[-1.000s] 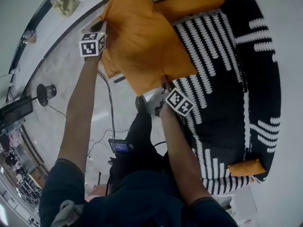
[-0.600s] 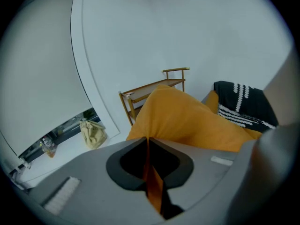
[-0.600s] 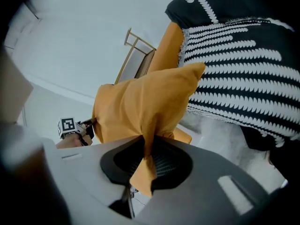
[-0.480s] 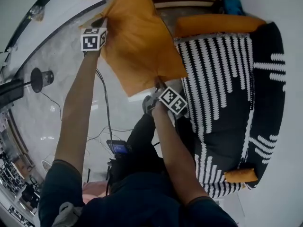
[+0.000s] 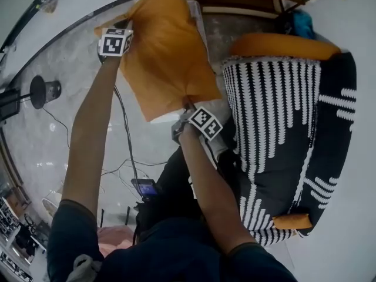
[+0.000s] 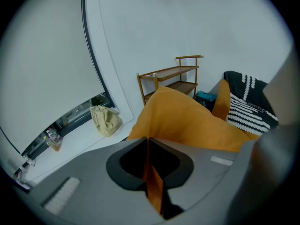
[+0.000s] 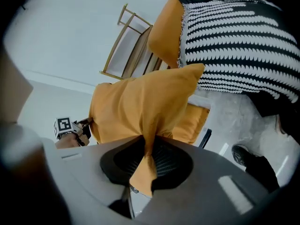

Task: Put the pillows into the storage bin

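Observation:
An orange pillow [image 5: 167,51] hangs stretched between my two grippers above the floor, left of the sofa. My left gripper [image 5: 128,29] is shut on its upper left corner, and orange cloth is pinched flat between the jaws [image 6: 151,175]. My right gripper [image 5: 189,103] is shut on the lower corner, with a fold of fabric [image 7: 142,165] squeezed between its pads. The right gripper view shows the whole pillow [image 7: 140,100] with the left gripper [image 7: 80,124] at its far corner. A pale-rimmed box [image 7: 202,102] with orange cloth in it shows behind the pillow; I cannot tell if it is the bin.
A black-and-white striped sofa [image 5: 276,116] fills the right side, with a second orange pillow [image 5: 282,43] at its far end and a small one [image 5: 291,221] near its close end. A wooden shelf [image 6: 171,76] stands by the wall. Cables [image 5: 126,128] cross the floor.
The pillow and both grippers have drifted left, away from the sofa. Both grips stay the same.

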Tool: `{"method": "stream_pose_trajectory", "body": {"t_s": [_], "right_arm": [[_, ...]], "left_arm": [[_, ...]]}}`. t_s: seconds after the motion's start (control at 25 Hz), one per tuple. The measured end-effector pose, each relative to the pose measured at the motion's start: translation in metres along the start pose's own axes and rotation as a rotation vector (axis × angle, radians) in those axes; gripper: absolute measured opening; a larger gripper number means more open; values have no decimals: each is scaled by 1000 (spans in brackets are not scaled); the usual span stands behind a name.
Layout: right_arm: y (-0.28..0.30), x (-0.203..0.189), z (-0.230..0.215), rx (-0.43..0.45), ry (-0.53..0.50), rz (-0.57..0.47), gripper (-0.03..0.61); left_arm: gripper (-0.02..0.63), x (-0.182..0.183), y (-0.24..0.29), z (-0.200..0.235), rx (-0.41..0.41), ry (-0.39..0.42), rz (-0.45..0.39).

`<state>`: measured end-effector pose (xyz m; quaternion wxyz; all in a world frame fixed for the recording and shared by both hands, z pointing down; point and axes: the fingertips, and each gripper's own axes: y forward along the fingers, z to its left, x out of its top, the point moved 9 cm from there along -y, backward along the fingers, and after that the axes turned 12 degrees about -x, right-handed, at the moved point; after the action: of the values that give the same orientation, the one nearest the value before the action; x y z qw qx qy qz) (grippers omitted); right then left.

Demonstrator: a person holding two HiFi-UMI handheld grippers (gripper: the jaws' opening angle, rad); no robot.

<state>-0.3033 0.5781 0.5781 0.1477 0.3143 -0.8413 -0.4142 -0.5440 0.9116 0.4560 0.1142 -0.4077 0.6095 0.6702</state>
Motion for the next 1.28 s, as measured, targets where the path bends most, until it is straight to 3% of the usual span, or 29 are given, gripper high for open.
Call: {"method": "stream_pose_trajectory", "body": {"t_s": [0.24, 0.28, 0.36, 0.56, 0.88, 1.28], "right_arm": [[40, -20, 14, -16, 55, 56, 61], [47, -23, 10, -24, 61, 73, 86], [56, -28, 0, -59, 62, 115, 216], [64, -34, 8, -120, 1, 108, 219], [37, -12, 29, -102, -120, 27, 218], [-58, 38, 22, -97, -115, -170, 218]], "left_arm": [[34, 7, 30, 26, -7, 46, 2], [48, 14, 32, 25, -6, 67, -18], [48, 21, 32, 20, -6, 119, -24], [51, 11, 32, 11, -44, 225, -31], [49, 22, 18, -34, -129, 198, -104], [54, 98, -37, -107, -260, 187, -267]]}}
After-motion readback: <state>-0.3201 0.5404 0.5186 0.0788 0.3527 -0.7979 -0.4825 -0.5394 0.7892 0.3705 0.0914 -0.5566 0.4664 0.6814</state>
